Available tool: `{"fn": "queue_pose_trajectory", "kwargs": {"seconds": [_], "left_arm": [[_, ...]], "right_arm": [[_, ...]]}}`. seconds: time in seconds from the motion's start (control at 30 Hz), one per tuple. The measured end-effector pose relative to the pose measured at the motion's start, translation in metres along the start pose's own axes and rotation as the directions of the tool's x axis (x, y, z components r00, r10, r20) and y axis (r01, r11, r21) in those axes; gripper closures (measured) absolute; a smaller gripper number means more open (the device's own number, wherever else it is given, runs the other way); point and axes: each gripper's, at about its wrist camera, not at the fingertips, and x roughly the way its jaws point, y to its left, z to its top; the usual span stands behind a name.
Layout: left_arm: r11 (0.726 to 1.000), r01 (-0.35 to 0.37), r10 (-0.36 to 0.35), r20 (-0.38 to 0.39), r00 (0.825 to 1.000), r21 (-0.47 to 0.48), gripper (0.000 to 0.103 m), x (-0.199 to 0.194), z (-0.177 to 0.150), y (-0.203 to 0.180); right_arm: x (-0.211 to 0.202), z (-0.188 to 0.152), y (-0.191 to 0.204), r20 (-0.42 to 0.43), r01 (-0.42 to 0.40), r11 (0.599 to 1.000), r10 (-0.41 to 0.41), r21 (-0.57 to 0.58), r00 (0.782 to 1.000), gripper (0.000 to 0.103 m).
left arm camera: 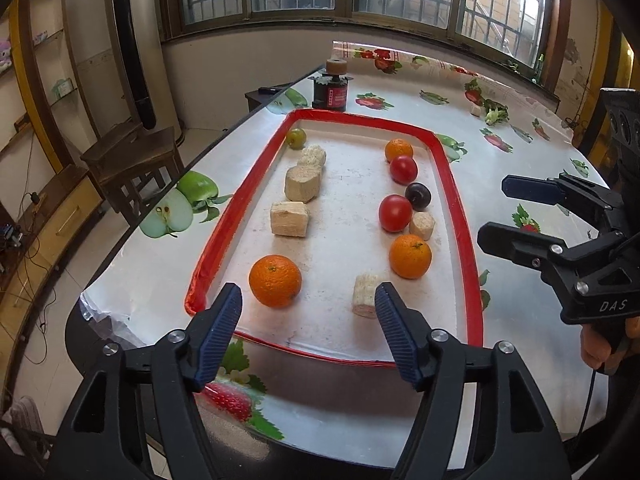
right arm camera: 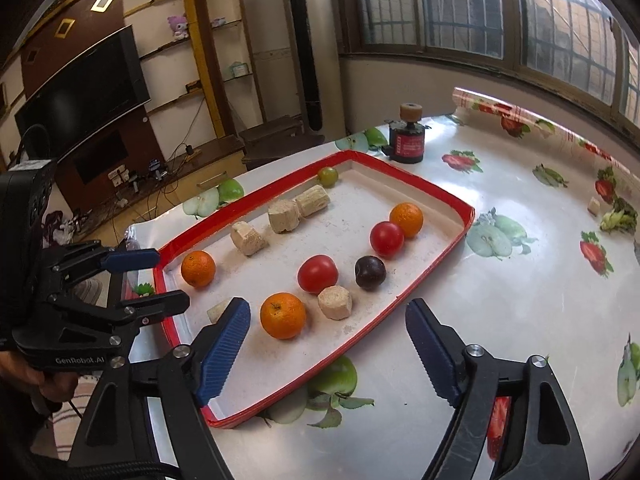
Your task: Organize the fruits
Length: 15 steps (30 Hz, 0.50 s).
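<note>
A white tray with a red rim (left arm camera: 456, 200) (right arm camera: 432, 248) holds three oranges (left arm camera: 275, 281) (left arm camera: 410, 256) (left arm camera: 399, 150), two red tomatoes (left arm camera: 395, 212) (left arm camera: 403, 169), a dark plum (left arm camera: 418, 195), a green grape (left arm camera: 296, 137) and several beige corn pieces (left arm camera: 289, 218). In the right wrist view the near orange (right arm camera: 283, 315), tomato (right arm camera: 317, 273) and plum (right arm camera: 370, 272) lie ahead. My left gripper (left arm camera: 310, 312) is open and empty above the tray's near end. My right gripper (right arm camera: 328, 332) is open and empty over the tray's right rim; it also shows in the left wrist view (left arm camera: 494, 212).
A dark jar with a cork lid (left arm camera: 330, 90) (right arm camera: 407, 136) stands beyond the tray. A corn piece and greens (left arm camera: 490, 114) (right arm camera: 614, 216) lie at the far right. The fruit-print tablecloth (left arm camera: 400, 412) covers the table; its left edge drops to a wooden stool (left arm camera: 132, 160).
</note>
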Motion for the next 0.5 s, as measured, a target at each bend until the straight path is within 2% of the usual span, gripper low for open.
{"fn": "queue_pose_trajectory", "kwargs": {"seconds": [0.03, 0.27, 0.5], "left_arm": [[1.0, -0.005, 0.005, 0.008, 1.0, -0.004, 0.023, -0.002, 0.0, 0.001], [1.0, -0.021, 0.021, 0.018, 1.0, -0.005, 0.023, -0.011, -0.002, 0.004], [0.998, -0.053, 0.052, 0.039, 0.998, 0.021, 0.023, -0.025, -0.005, -0.001]], "right_arm": [[-0.003, 0.0, 0.003, 0.004, -0.009, 1.0, 0.009, -0.027, 1.0, 0.017], [-0.004, -0.004, 0.023, -0.051, -0.061, 0.982, 0.053, -0.179, 0.997, 0.015], [-0.006, -0.013, 0.034, -0.069, -0.094, 0.958, 0.078, -0.271, 0.995, 0.015]]}}
